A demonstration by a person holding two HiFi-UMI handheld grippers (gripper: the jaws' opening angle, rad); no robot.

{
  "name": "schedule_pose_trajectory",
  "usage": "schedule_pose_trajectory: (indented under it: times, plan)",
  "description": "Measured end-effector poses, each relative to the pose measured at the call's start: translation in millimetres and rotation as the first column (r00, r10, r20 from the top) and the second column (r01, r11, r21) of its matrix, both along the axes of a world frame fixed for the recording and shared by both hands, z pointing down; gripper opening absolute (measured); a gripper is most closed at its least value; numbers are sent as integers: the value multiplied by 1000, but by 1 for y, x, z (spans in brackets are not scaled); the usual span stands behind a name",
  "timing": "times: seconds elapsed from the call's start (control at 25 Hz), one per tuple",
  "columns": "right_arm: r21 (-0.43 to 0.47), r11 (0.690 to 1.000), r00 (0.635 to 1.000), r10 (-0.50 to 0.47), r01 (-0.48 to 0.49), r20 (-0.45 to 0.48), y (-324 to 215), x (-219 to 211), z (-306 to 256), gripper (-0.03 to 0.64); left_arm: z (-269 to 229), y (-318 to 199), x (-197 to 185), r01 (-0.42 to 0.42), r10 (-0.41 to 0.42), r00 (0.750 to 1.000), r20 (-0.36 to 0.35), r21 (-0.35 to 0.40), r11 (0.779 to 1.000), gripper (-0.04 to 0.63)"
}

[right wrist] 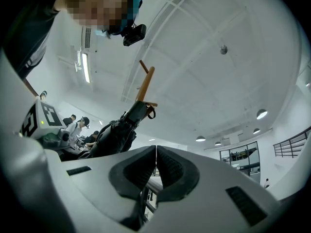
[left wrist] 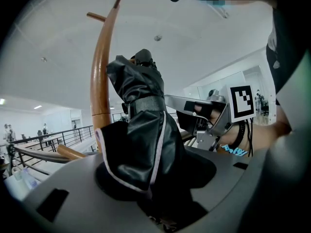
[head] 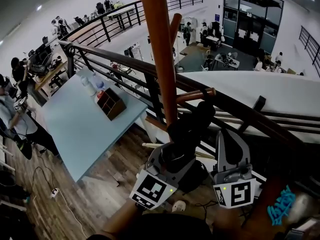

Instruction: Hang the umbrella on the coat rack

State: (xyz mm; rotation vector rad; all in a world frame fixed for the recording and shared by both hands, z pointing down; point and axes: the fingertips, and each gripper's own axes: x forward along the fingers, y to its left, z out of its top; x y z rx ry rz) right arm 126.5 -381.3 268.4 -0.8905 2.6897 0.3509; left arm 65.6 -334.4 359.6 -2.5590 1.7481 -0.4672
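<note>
The folded black umbrella (head: 192, 128) is pinched in the left gripper (head: 176, 156), right beside the coat rack (head: 160, 49) pole, just below a peg (head: 195, 95). It isn't hung yet. Next, I think, its strap (right wrist: 151, 111) must go over that peg. The right gripper (head: 230, 143) is pressed together and empty.

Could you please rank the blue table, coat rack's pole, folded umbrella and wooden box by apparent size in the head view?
1. blue table
2. coat rack's pole
3. folded umbrella, close to the pole; it is nearer, so unsure
4. wooden box
</note>
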Motion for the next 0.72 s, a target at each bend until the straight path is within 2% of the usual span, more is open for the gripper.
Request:
schedule_pose_trajectory:
  times: [0.72]
  plan:
    - [-14,1000,999,-22,22,-29,12,-17,10,31,17,11,-25,51,-52,999,-6,-27,998,235]
